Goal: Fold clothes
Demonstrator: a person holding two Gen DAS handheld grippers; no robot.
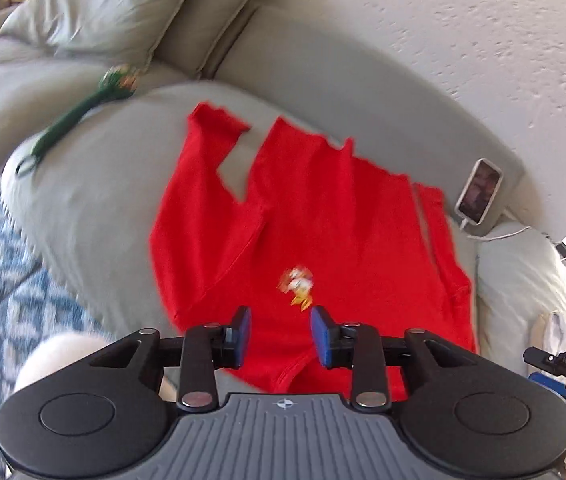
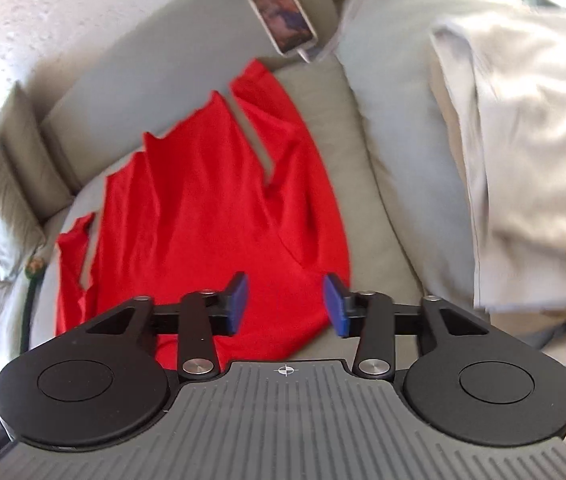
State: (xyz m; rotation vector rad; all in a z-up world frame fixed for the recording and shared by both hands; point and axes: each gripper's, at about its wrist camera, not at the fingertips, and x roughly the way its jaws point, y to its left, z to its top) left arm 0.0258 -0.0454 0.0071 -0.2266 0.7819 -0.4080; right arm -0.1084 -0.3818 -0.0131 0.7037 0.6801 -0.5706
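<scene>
Red cloth fills the middle of both views: a red shirt [image 1: 323, 220] lies spread on the grey seat cushion [image 1: 95, 208] of a sofa, sleeves toward the backrest, a small blurred print, perhaps a cartoon figure, on its chest. The left gripper [image 1: 281, 336] hangs above the shirt's near edge with its blue pads apart and nothing between them. The right gripper [image 2: 287, 306] hovers likewise, pads spread and empty. A phone [image 1: 479, 191] leans against the backrest beside one sleeve, and a green toy [image 1: 79, 118] lies off to the side.
</scene>
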